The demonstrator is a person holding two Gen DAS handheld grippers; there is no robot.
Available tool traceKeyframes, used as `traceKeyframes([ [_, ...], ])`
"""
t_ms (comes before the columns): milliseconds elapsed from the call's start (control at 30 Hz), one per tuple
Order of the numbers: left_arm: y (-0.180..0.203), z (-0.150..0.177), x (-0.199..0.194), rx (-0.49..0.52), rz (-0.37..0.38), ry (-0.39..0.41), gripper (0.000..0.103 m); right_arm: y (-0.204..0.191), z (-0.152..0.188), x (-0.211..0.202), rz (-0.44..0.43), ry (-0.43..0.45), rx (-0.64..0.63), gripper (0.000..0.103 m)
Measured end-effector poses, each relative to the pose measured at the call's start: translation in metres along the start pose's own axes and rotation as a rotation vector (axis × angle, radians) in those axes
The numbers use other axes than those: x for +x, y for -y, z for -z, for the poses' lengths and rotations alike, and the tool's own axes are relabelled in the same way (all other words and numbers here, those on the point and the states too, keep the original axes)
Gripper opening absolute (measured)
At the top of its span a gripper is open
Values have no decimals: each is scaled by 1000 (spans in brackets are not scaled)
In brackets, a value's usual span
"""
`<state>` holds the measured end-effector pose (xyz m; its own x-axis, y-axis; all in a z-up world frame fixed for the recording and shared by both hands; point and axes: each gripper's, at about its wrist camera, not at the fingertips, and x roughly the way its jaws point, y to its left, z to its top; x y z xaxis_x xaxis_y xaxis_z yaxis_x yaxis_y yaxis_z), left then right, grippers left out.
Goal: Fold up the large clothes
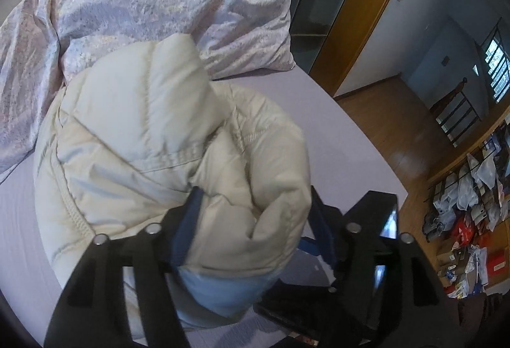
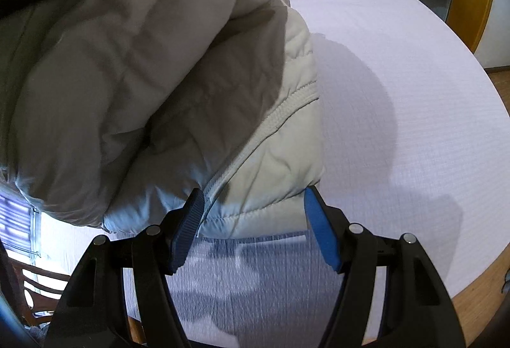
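Both pairs of blue-padded fingers stand apart. On the left gripper (image 1: 255, 220), low in the left wrist view, a folded bulge of the cream puffer jacket (image 1: 153, 137) sits between the spread jaws, and the pads (image 1: 188, 227) do not visibly press it. On the right gripper (image 2: 251, 223), low in the right wrist view, the jaws bracket the jacket's bottom corner (image 2: 261, 188) by the zipper (image 2: 242, 156), and no pinch shows there either; nothing is gripped.

That jacket lies bundled on the lilac bed sheet (image 2: 398, 93), filling the centre of the left view and the upper left of the right one. A rumpled floral duvet (image 1: 143, 3) is heaped behind it at the top of the frame.

By my judgement the step in hand is settling a fold and taking a fresh hold. To do it well:
- Padding springs back, so press the folded layer flat before letting it go entirely.
- Take both layers at the hem corner rather than only the outer shell, or the slippery fabric will slide out.
- Keep the two grips level so the zipper edge stays straight.
- Fold toward the bare sheet at the right, clear of the duvet.

No brand, label or legible writing shows on the jacket or bedding; the packages on the shelves (image 1: 478, 204) at the right edge of the left view are too small to read.
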<state>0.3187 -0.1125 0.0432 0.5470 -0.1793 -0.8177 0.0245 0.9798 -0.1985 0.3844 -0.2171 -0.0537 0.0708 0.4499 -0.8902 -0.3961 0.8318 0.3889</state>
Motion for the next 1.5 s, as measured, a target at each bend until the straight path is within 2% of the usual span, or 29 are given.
traceKeyframes([
  [200, 4, 1, -45, 36, 6, 69, 83, 3, 0, 0, 7, -2, 11, 67],
  [333, -11, 0, -80, 16, -14, 122, 84, 2, 1, -1, 14, -6, 8, 67],
  [433, -32, 0, -102, -15, -63, 160, 85, 1, 3, -2, 18, -9, 6, 67],
  [567, -64, 1, -113, -62, -152, 172, 85, 1, 5, -2, 25, -16, 4, 67],
  [800, -115, 13, -96, -150, -252, 126, 85, -6, 19, -11, 38, -14, 7, 67],
  [1067, -171, 25, -59, -261, -355, 63, 85, 11, 17, -14, 68, -6, 45, 67],
  [1133, -182, 29, -46, -306, -327, 28, 85, 17, 18, -15, 77, -6, 61, 67],
  [1300, -183, 32, -26, -352, -259, 12, 86, 27, 14, -21, 97, 7, 82, 67],
  [1400, -172, 30, -11, -332, -240, -12, 86, 30, 11, -27, 107, 20, 87, 67],
  [1500, -157, 28, 1, -285, -259, -24, 86, 34, 10, -32, 121, 33, 94, 67],
])
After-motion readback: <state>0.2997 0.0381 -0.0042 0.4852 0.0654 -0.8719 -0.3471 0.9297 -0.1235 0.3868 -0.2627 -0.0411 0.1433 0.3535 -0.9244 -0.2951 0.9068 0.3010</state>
